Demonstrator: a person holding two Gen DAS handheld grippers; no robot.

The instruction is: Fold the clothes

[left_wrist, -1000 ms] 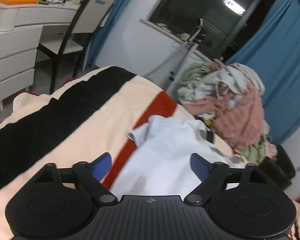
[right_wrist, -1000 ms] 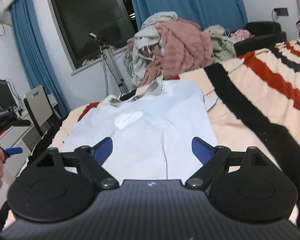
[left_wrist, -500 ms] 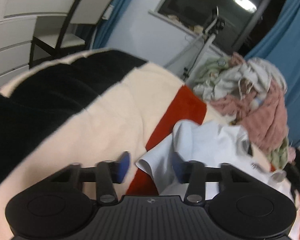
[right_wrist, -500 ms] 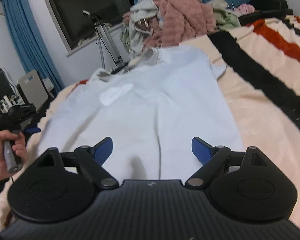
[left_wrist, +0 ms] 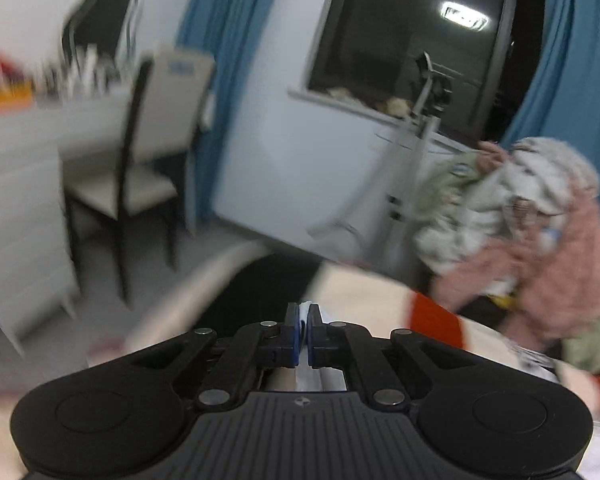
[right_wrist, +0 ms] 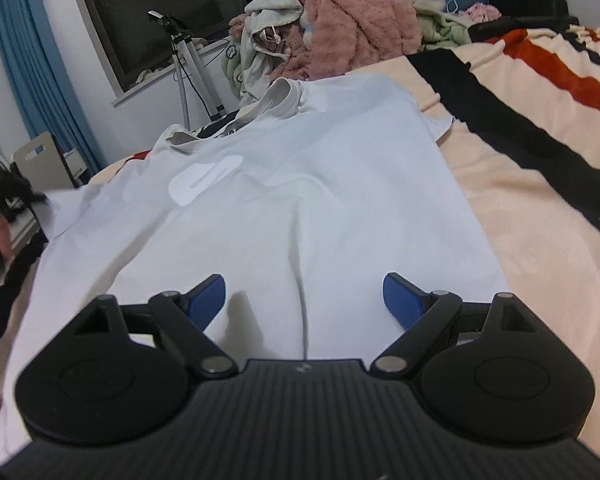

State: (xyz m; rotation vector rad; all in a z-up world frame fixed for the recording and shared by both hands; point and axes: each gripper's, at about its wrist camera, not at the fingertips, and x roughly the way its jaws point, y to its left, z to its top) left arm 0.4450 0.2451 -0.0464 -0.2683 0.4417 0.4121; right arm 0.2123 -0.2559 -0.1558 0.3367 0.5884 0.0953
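Striped blanket (right_wrist: 540,184), one shirt (right_wrist: 300,184), seemingly pinched.

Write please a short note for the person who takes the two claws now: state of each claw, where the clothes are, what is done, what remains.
Left claw: jaws have just been closing, now shut on a thin white edge of the white T-shirt, at its left sleeve side.
Right claw: open, above the shirt's lower part, holding nothing.
The T-shirt lies spread, front up, on the striped blanket. A pile of clothes waits behind the collar.
Done: shirt laid out, sleeve side gripped.
Left: no fold is visible yet. Probably bring the gripped side across, then fold the rest.
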